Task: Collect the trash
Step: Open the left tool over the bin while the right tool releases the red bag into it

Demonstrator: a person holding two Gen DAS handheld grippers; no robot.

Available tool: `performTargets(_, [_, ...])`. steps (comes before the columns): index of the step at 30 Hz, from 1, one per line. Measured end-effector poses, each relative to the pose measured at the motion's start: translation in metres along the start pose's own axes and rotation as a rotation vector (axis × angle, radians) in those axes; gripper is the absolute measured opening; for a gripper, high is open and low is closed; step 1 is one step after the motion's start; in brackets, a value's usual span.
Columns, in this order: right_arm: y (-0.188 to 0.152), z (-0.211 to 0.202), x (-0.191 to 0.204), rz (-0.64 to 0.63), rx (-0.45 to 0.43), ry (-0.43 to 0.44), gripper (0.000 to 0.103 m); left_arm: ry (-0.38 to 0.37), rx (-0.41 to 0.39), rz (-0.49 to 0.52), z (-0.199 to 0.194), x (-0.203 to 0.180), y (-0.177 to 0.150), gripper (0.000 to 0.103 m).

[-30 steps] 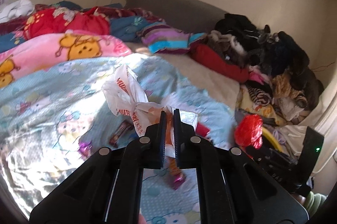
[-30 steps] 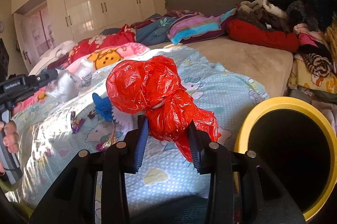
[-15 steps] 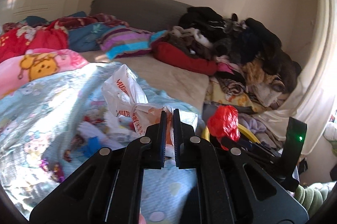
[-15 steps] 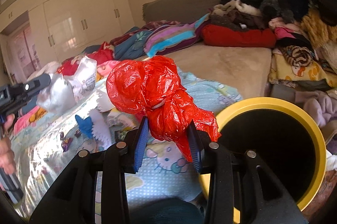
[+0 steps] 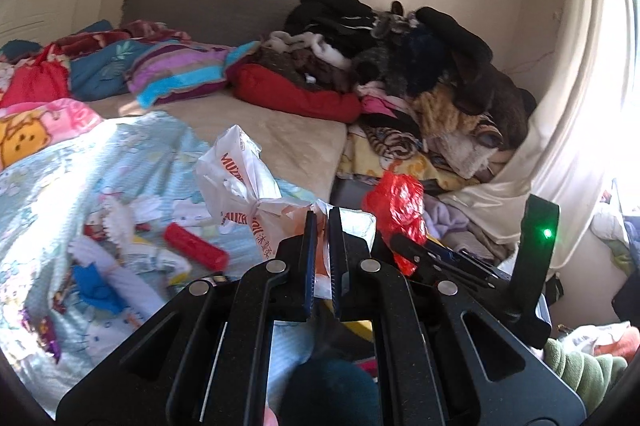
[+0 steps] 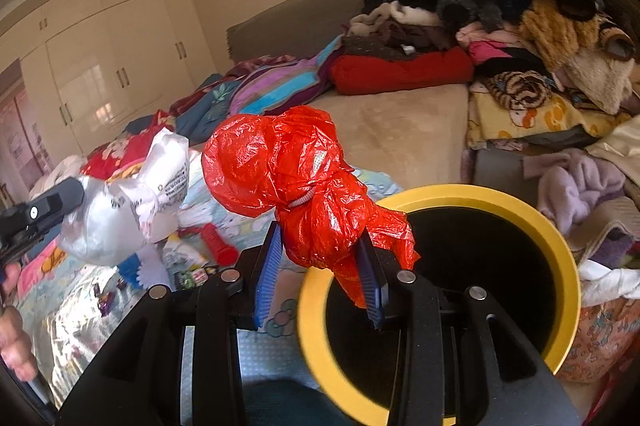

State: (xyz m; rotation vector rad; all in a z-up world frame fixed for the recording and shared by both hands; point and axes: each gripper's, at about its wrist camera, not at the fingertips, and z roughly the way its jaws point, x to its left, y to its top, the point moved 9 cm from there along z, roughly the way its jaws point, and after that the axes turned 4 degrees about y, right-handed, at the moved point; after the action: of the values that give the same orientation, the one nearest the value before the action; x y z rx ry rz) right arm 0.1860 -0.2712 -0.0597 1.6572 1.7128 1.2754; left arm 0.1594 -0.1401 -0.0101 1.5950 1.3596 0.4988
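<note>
- Bedroom it was: a bed (image 5: 276,141) heaped with folded quilts at the headboard and a clothes pile (image 6: 520,5) on the right, white wardrobes (image 6: 100,65) along the far wall.
- One bin (image 6: 560,250) stood beside the bed, yellow-rimmed, black inside; nothing could be made out in its dark interior.
- Two bags were in the air, one per gripper.
- Right gripper (image 6: 320,270) was clamped on the red bag (image 6: 296,177), its blue pads pressed into the lower twist, with a pale band around the bag's neck.
- That red bag hung in front of the bin's near rim, its tail overlapping the opening; whether it was directly over the mouth could not be told.
- Left gripper (image 5: 323,254) had its jaws nearly together, pinching the white bag (image 5: 244,185) by its knotted, orange-lettered neck above the bedspread.
- From the left wrist camera the red bag (image 5: 396,205) showed just right of the white one, with the right gripper under it.
- On the blue cartoon sheet (image 5: 52,185) lay loose litter: one red tube (image 5: 196,249), one blue scrap (image 5: 94,286), white serrated paper pieces (image 5: 120,222), and small dark wrappers (image 6: 192,276), too small and jumbled to count.
- A bare hand (image 6: 14,342) showed at the left edge of the right wrist view, on the left gripper's handle.
</note>
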Motion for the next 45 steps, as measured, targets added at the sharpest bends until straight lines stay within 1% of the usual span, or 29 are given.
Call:
performTargets(8, [0.004,-0.011,-0.040,0.084,-0.019,-0.041,0.035,-0.069,0.055,0.049,0.021,-0.037,-0.018,0.002])
performTargets(18, [0.001,-0.016,-0.082,0.156,-0.002,-0.077,0.035,-0.159,0.131,0.047,0.049,-0.065,-0.038,0.002])
performTargets(23, [0.000,-0.016,-0.102,0.196,0.000,-0.091,0.036,-0.194,0.161,0.077,0.063,-0.083,-0.050,0.002])
performTargets(33, [-0.012,-0.013,-0.130,0.262,0.028,-0.097,0.037,-0.243,0.220,0.101,0.092,-0.098,-0.071,0.002])
performTargets(38, [-0.018,-0.009,-0.136,0.270,0.042,-0.102,0.037,-0.257,0.239,0.083,0.106,-0.096,-0.074,0.003])
performTargets(39, [-0.018,-0.008,-0.138,0.272,0.044,-0.104,0.039,-0.258,0.244,0.079,0.109,-0.094,-0.074,0.003])
performTargets(40, [-0.020,-0.007,-0.140,0.272,0.047,-0.107,0.040,-0.263,0.252,0.074,0.113,-0.093,-0.076,0.006])
performTargets(41, [-0.020,-0.006,-0.141,0.273,0.050,-0.111,0.043,-0.260,0.255,0.068,0.116,-0.092,-0.076,0.007])
performTargets(42, [-0.021,-0.005,-0.143,0.277,0.053,-0.115,0.052,-0.259,0.259,0.059,0.119,-0.090,-0.076,0.008])
performTargets(43, [-0.022,-0.005,-0.144,0.284,0.053,-0.119,0.056,-0.265,0.267,0.036,0.121,-0.086,-0.077,0.015])
performTargets(44, [-0.023,-0.005,-0.147,0.289,0.053,-0.121,0.061,-0.260,0.263,0.013,0.122,-0.082,-0.075,0.033])
performTargets(45, [-0.024,-0.005,-0.149,0.291,0.054,-0.126,0.063,-0.250,0.259,-0.004,0.121,-0.078,-0.074,0.044])
